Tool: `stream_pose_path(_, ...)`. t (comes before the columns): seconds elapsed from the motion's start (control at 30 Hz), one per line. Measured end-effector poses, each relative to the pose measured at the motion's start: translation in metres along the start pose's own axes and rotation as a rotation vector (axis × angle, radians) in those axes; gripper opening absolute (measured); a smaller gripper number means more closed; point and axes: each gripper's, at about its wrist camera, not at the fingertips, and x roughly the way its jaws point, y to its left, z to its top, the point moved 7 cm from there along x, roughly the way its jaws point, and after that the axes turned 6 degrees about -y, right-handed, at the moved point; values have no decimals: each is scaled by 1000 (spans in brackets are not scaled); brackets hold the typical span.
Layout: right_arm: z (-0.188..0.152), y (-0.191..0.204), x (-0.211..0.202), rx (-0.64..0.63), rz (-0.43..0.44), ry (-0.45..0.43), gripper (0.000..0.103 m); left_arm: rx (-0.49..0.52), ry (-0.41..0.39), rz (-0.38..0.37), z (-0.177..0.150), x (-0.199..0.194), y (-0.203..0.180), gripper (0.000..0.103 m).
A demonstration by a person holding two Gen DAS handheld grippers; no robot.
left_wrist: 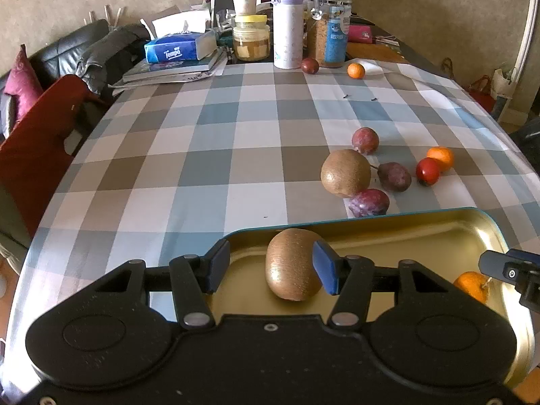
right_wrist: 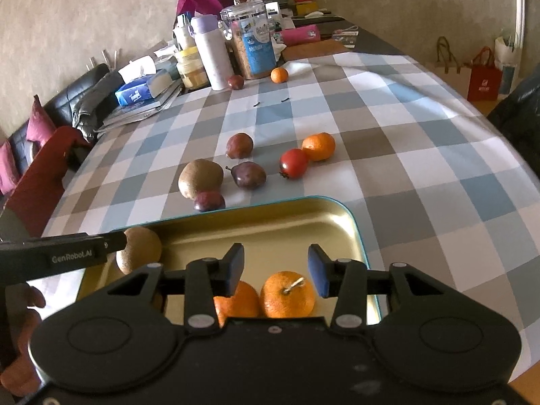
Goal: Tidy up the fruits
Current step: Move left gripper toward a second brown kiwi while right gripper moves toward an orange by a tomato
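Observation:
A gold tin tray with a teal rim lies at the table's near edge. A kiwi rests in it between the pads of my left gripper, which is open; there is a gap at the left pad. My right gripper is open above a mandarin in the tray, with a second mandarin beside it. Just beyond the tray lie a kiwi, three purple fruits, a red tomato and a mandarin.
At the far end stand a white flask, a glass jar, a tissue box and books. A dark fruit and a mandarin lie beside them. A red chair is at the left edge.

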Motion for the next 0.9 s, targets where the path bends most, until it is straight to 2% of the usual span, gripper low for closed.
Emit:
stream_pose_path(0.53,-5,2,8,-38,-46,23,46,-4,-2,17,2,0,0,61)
stream_pose_path(0.9,11,0,17,-83,-80,4,46,-15,8,16,12,8,1,61)
